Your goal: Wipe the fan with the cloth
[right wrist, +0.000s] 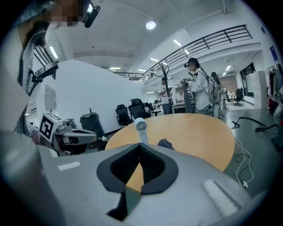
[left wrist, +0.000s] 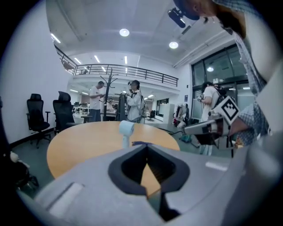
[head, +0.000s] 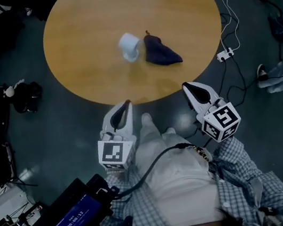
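A small white fan [head: 130, 47] stands upright near the middle of the round wooden table [head: 79, 34]. A dark blue cloth [head: 161, 51] lies crumpled just right of it. Both grippers hover off the table's near edge, above the person's lap. My left gripper [head: 126, 105] is shut with nothing in it, and so is my right gripper [head: 187, 86]. In the left gripper view the fan [left wrist: 126, 129] rises beyond the shut jaws, with a sliver of cloth [left wrist: 140, 143] beside it. The right gripper view shows the fan [right wrist: 141, 128] and cloth [right wrist: 166, 144] ahead of its shut jaws.
Cables and a white power strip [head: 225, 55] lie on the floor right of the table. A dark bag [head: 27, 96] sits on the floor at left, and a device with a screen [head: 75, 216] at lower left. Office chairs [left wrist: 35, 115] and standing people [left wrist: 134, 100] are beyond the table.
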`<state>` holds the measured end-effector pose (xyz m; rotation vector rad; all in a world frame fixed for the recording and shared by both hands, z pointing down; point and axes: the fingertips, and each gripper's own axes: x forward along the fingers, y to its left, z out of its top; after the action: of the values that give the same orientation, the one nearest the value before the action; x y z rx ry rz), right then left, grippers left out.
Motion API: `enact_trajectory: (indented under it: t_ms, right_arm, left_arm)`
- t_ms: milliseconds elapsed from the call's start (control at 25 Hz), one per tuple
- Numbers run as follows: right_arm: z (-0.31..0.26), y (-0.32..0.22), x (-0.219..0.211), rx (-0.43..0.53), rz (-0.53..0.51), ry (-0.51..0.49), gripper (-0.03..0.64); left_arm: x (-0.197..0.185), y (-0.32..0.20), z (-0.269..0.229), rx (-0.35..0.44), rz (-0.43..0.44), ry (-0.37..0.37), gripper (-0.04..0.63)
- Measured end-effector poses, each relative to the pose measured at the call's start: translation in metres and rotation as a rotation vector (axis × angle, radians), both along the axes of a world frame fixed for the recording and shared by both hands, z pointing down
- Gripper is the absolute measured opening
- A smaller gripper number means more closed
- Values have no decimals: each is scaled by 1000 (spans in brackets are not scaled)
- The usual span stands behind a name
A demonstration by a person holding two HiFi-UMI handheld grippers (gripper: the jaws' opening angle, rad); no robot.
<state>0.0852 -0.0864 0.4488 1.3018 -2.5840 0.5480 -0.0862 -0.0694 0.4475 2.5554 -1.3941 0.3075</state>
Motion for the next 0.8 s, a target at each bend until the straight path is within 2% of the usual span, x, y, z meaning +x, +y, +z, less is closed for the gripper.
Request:
enact_trajectory:
  t_ms: [240, 320, 440, 600, 800]
  right_arm:
    - [2, 45, 25, 2, -55, -36, 3]
    - [2, 56, 26, -2, -81, -42, 3]
    - [-5, 67, 19, 7, -106, -49, 3]
    - [-16, 78, 11, 37, -134, -53, 3]
    - [-28, 82, 3, 82, -137, -40, 3]
  left_arm:
    - [41, 39, -28, -13, -42, 63, 0]
    - [48, 55, -32, -9, -50, 64, 0]
    - [44, 71, -31, -20, -53, 40, 0]
    - [37, 79, -32, -43, -59, 46, 0]
    - [34, 78, -39, -17, -15, 9, 0]
